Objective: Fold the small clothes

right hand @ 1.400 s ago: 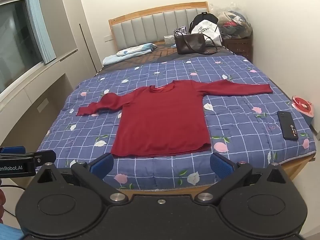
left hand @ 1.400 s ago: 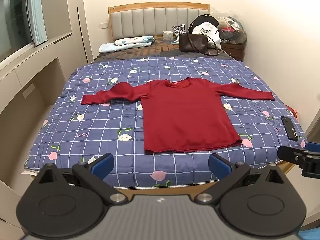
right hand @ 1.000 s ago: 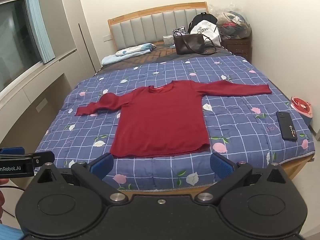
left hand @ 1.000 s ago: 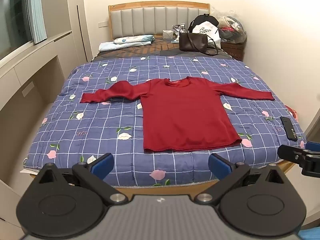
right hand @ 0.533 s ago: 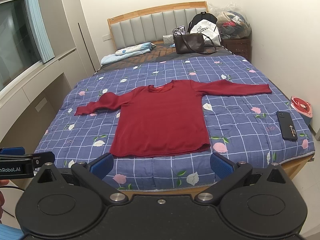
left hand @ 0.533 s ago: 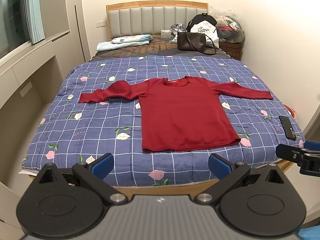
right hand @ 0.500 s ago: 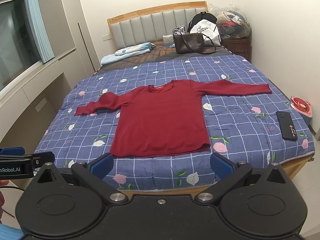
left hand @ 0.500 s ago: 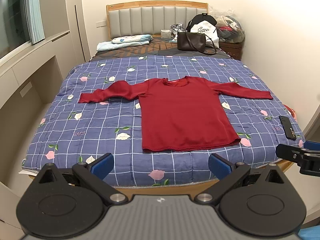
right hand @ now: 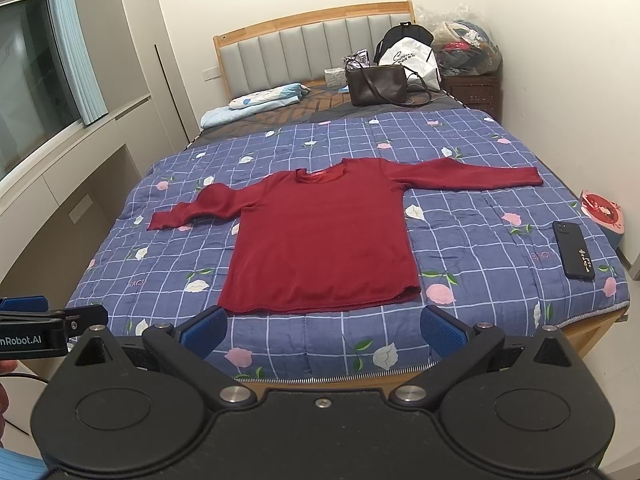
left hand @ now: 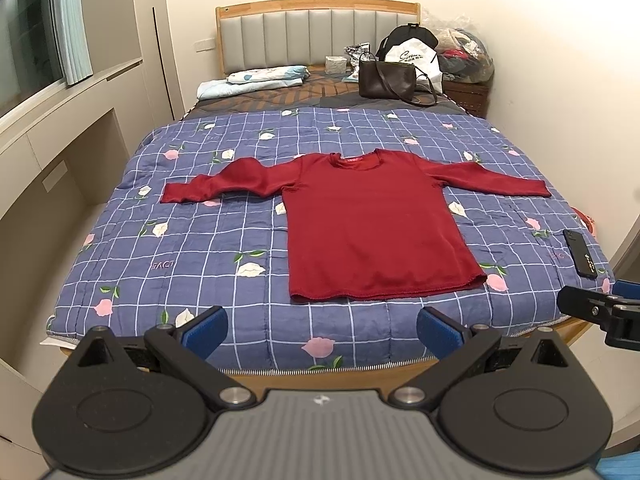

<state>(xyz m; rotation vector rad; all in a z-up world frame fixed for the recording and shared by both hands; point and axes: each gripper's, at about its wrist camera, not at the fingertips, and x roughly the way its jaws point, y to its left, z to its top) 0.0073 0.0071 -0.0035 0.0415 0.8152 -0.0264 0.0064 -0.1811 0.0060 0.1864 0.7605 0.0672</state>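
I stand at the foot of the bed and hold my left gripper (left hand: 322,326) and my right gripper (right hand: 323,326) in the air before its edge; both have the jaws wide apart and nothing is between the blue pads (left hand: 206,326). The red long-sleeved shirt (left hand: 372,228) lies flat on the blue checked quilt (left hand: 224,252), around the middle of the bed, with the neck toward the headboard and the hem toward me. Both sleeves are spread out to the sides; the left sleeve (left hand: 224,184) has a small bump of cloth near the shoulder, while the right sleeve (right hand: 468,176) is straight. I judge the shirt to be light, thin and very soft, so it will hang down and wrinkle when I lift it, and it has no stiffness to keep a fold line by itself. It may also drag a little on the quilt. I think the best places to take hold are the cuff of each sleeve, or a shoulder and the hem corner on the same side, pinching only the shirt and not the quilt under it. A black phone (right hand: 574,250) lies near the right edge of the quilt, well apart from the shirt.
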